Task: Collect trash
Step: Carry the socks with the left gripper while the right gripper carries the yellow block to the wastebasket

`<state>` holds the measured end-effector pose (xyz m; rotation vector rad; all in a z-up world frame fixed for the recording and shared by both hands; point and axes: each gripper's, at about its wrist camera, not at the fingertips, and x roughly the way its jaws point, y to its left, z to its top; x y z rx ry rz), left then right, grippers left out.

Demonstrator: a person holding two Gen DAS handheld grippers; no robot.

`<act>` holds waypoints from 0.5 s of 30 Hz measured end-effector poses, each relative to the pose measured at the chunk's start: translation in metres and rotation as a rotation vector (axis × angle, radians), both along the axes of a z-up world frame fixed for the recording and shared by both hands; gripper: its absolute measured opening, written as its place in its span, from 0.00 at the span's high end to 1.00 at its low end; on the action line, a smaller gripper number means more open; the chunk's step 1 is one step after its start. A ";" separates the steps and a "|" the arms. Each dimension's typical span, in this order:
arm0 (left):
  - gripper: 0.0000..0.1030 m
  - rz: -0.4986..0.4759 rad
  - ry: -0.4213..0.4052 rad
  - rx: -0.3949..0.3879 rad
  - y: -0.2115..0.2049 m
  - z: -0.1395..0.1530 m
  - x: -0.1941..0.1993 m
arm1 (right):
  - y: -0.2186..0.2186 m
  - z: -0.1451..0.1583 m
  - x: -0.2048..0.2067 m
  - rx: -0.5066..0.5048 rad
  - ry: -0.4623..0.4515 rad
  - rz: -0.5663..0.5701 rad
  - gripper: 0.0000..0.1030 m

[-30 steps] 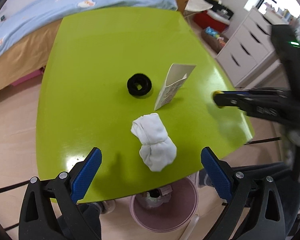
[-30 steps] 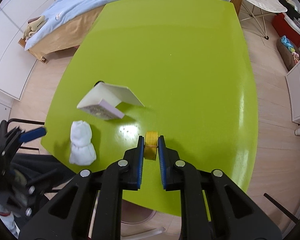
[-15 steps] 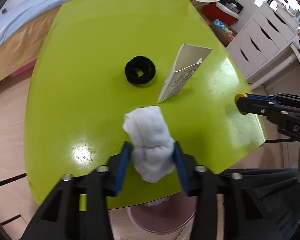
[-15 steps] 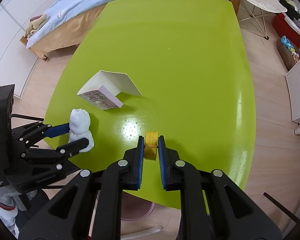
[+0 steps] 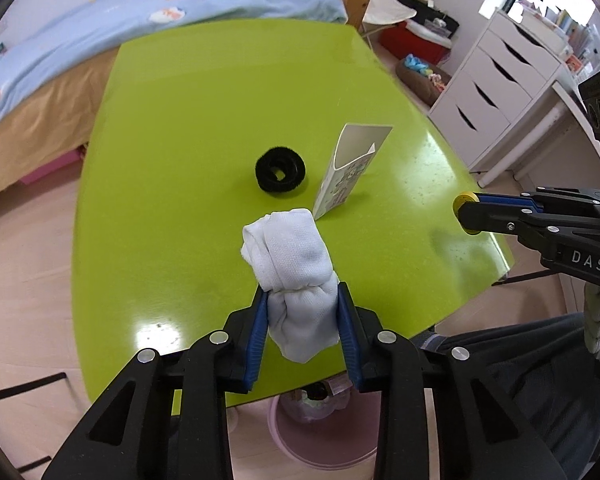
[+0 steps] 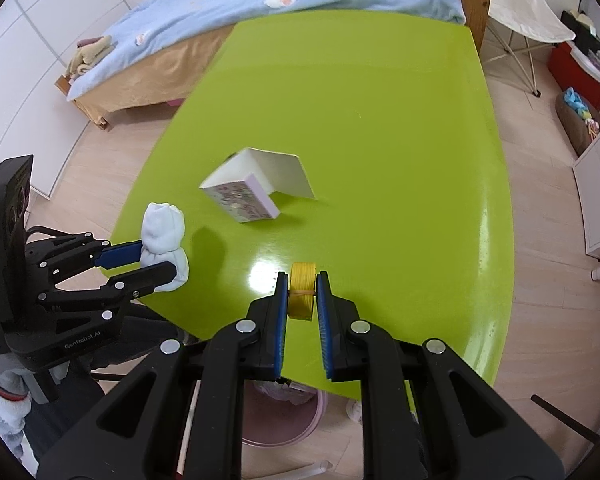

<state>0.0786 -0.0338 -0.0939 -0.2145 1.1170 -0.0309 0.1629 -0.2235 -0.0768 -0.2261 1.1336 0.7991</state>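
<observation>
My left gripper point(image 5: 302, 300) is shut on a rolled white sock point(image 5: 294, 256) and holds it above the near edge of the green table point(image 5: 188, 120); the sock also shows in the right wrist view point(image 6: 164, 232). My right gripper point(image 6: 302, 292) is shut on a small yellow roll point(image 6: 301, 294), held just above the table's near edge. It also shows in the left wrist view point(image 5: 466, 210). An open white carton point(image 5: 346, 172) lies on the table, seen also in the right wrist view point(image 6: 252, 192). A black ring point(image 5: 280, 170) lies left of the carton.
A pink bin point(image 5: 320, 436) with some trash stands on the floor under the near table edge, also in the right wrist view point(image 6: 284, 416). A bed point(image 5: 100, 40) is beyond the table. White drawers point(image 5: 496, 84) stand at the right.
My left gripper closed on the white sock and lifted it off the table. My right gripper stays shut on the yellow roll and has barely moved.
</observation>
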 end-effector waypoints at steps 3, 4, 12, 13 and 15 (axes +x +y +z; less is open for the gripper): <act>0.69 -0.019 -0.031 0.028 0.000 0.011 -0.010 | -0.004 0.009 -0.012 0.014 -0.028 0.007 0.87; 0.69 -0.028 -0.045 0.035 -0.001 0.016 -0.015 | -0.006 0.014 -0.019 0.025 -0.038 0.011 0.87; 0.69 -0.083 -0.152 0.060 -0.012 0.051 -0.060 | -0.021 0.041 -0.064 0.079 -0.115 0.044 0.87; 0.69 -0.089 -0.162 0.062 -0.013 0.054 -0.066 | -0.023 0.043 -0.070 0.081 -0.126 0.049 0.87; 0.69 -0.100 -0.182 0.065 -0.018 0.061 -0.077 | -0.027 0.048 -0.083 0.089 -0.143 0.063 0.87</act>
